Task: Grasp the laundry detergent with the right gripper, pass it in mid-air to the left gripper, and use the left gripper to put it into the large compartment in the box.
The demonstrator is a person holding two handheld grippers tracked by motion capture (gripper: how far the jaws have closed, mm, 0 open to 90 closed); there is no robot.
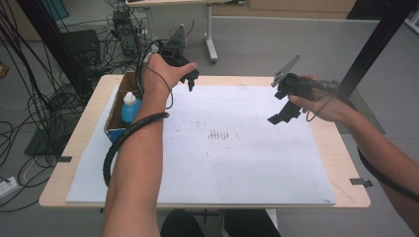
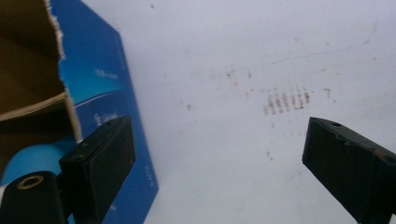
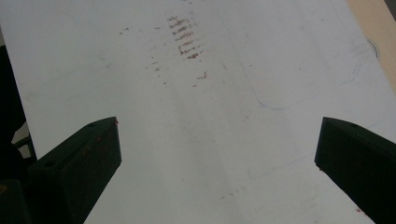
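A person's left forearm (image 1: 136,173) crosses the table's near edge to the left gripper (image 1: 190,78), jaws spread and empty at the far edge beside the cardboard box (image 1: 114,118). The blue bottle (image 1: 130,107) stands inside, likely light, smooth plastic, best gripped around its body. The right gripper (image 1: 280,114), also spread wide, hovers over the scuffed white sheet (image 1: 237,163); cables (image 1: 29,108) litter the floor.

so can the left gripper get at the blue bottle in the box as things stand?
Probably yes. The left gripper hangs open and empty just past the cardboard box, whose top is open. The blue bottle stands upright inside with its white cap showing, nothing over it. The box walls might crowd the jaws.
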